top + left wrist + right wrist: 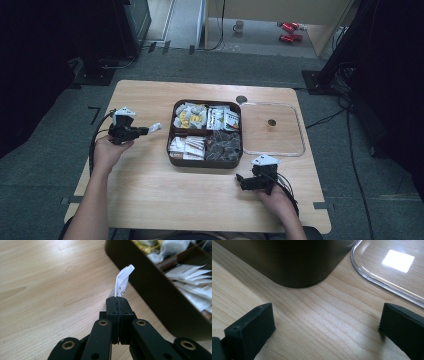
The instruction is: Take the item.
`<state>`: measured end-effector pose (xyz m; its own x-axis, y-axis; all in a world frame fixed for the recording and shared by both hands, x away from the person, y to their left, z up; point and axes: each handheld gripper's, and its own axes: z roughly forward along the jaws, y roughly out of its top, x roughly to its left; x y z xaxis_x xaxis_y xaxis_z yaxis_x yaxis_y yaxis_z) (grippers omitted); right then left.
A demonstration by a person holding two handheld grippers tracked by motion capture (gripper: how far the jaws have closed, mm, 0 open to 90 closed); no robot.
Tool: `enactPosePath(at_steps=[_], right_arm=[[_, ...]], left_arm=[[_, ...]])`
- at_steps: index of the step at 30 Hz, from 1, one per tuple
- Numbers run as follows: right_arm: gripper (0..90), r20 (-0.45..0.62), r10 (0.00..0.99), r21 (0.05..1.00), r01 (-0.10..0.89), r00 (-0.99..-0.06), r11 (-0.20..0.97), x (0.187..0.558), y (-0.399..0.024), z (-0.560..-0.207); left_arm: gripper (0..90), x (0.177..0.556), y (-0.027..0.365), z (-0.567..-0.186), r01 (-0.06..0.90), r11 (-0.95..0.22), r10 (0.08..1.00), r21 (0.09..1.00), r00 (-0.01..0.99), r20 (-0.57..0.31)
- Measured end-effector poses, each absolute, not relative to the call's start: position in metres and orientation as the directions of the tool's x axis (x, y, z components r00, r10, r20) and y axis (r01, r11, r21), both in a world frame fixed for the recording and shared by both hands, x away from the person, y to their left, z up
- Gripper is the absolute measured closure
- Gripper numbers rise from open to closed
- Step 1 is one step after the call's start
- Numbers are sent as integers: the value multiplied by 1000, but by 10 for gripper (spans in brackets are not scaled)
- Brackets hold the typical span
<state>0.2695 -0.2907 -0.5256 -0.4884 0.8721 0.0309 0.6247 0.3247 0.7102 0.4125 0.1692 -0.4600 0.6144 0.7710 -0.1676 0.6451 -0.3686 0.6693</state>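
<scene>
White sachet (123, 280) clamped in left gripper (117, 305) fingers; right gripper (325, 327) fingers apart beside brown tray (172, 150).

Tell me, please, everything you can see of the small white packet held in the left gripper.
The packet is a small white paper sachet with dark print too blurred to read. Its top end curls over. The left gripper has its jaws shut on the lower part, so it sticks out past the tips, clear of the wooden table. It sits just left of the brown tray, outside it and touching nothing else that shows.
</scene>
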Motion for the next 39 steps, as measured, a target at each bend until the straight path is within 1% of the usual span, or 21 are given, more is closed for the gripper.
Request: enactPosePath(at_steps=[12,17,23,27,31,34,39], right_arm=[[0,31,872,710,625,-488,324,270,-291,-526],[0,31,872,710,625,-488,324,270,-291,-526],[0,31,872,711,624,-488,324,270,-291,-526],[0,31,872,711,624,-488,324,270,-291,-526],[0,31,872,711,625,-488,324,270,-291,-526],[0,31,872,711,624,-488,324,270,-291,-526],[0,31,872,711,625,-488,324,270,-291,-526]], left_arm=[[896,424,162,-480,664,-391,782,637,605,-150],[890,426,156,-486,674,-408,771,616,616,-163],[872,429,155,-492,687,-400,771,607,610,-182],[829,429,154,-492,686,-399,772,609,609,-180],[809,429,156,-490,685,-391,774,615,606,-182],[763,429,158,-488,686,-386,775,616,604,-187],[740,427,160,-485,685,-369,772,628,602,-204]])
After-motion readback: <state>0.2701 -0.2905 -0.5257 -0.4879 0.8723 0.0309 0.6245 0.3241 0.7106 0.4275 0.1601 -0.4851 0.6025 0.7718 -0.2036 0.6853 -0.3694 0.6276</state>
